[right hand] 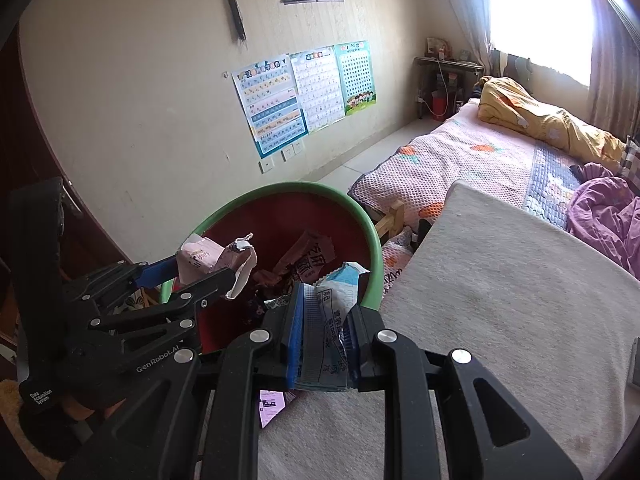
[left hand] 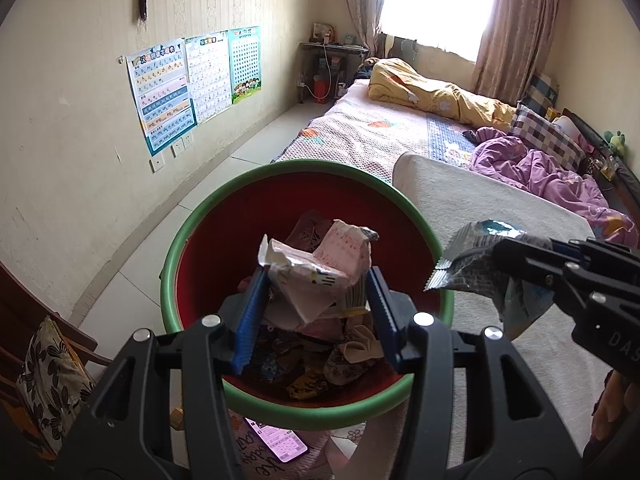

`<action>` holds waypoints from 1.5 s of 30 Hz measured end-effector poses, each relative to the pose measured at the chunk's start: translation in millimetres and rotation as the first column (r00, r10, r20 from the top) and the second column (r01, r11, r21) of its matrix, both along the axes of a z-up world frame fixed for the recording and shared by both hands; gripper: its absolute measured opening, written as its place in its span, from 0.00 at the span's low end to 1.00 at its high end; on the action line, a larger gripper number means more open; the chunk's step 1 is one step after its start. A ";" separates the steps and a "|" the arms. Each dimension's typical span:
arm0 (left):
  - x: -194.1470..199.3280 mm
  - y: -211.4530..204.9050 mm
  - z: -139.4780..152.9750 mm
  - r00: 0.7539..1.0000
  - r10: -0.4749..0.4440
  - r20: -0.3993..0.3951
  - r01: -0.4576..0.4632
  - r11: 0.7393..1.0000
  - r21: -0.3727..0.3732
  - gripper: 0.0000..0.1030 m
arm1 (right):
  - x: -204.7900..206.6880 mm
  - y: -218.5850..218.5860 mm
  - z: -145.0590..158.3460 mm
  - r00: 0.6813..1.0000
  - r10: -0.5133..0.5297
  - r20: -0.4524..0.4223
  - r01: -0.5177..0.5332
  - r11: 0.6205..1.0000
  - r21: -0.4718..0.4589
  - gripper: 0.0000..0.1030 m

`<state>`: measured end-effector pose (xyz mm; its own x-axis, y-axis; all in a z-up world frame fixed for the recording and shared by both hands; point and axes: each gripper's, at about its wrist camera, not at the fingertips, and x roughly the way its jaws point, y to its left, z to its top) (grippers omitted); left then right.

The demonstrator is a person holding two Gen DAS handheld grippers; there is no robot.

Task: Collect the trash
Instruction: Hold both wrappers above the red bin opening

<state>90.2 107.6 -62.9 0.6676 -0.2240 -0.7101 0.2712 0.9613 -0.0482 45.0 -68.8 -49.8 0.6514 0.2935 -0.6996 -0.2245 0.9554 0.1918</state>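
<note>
Left gripper [left hand: 314, 300] clamps a crumpled pink carton [left hand: 320, 268] between its blue pads, jaws partly spread by the carton's bulk, and holds it directly above the bin [left hand: 192, 224], presumably so that letting go drops it straight in. Right gripper [right hand: 322, 340] is pinched tight on a flat silver-blue wrapper [right hand: 324, 320], which hangs just beside the bin's near rim, over the grey tabletop [right hand: 500, 300], not yet above the opening. Inside the bin lie other wrappers [left hand: 312, 364]. Beyond the bin stretch the pale floor [left hand: 256, 148], the bed [left hand: 380, 128] and posters [left hand: 192, 80] on the wall.
</note>
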 end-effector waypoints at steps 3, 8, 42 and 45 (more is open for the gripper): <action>3.6 1.4 -0.5 1.000 -0.003 -0.001 0.003 1.000 0.000 0.47 | 3.4 1.4 0.4 1.000 0.000 -0.003 0.000 1.000 -0.001 0.18; 3.4 -1.4 -1.9 1.000 -0.005 -0.002 0.005 1.000 0.001 0.47 | 5.1 6.5 0.3 1.000 -0.004 -0.009 0.004 1.000 -0.005 0.18; 30.7 -3.6 -18.1 0.999 -0.012 -0.042 0.013 1.000 0.028 0.47 | 25.5 13.0 -2.2 1.000 0.002 -0.031 -0.002 1.000 -0.016 0.18; 33.3 -3.3 -18.0 0.999 -0.013 -0.042 0.014 0.999 0.034 0.47 | 29.2 14.1 -3.2 1.000 0.004 -0.030 -0.004 1.000 -0.020 0.18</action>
